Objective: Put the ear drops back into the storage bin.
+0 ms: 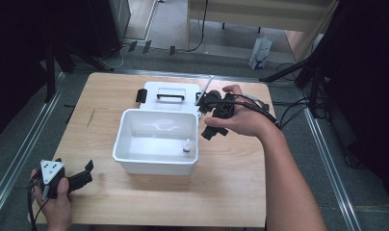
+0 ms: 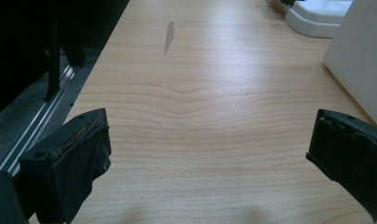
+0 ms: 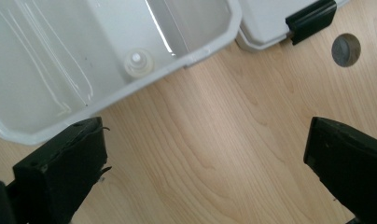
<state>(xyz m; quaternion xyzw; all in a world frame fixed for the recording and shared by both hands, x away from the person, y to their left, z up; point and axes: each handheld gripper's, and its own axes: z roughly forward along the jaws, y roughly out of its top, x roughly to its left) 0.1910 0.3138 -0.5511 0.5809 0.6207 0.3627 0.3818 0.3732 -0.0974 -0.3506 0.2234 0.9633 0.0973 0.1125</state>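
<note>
White plastic makes up one open box (image 1: 156, 139) at the middle of the bench (image 1: 135, 197), holding one small bottle (image 1: 187, 146) in its near right corner. One lid (image 1: 171, 96) with a black handle lies behind it. Two tongs show: the left tongs (image 1: 84, 174) spread at the near left corner, the right tongs (image 3: 205, 168) spread beside the box. The bench is pale wood; grey floor and cables surround it.

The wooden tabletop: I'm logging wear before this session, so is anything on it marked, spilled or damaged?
One thing: a grey, elongated smudge on the light wooden tabletop, left of the white plastic bin. It breaks the even grain like a scuff or stain. No spill shows.
</note>
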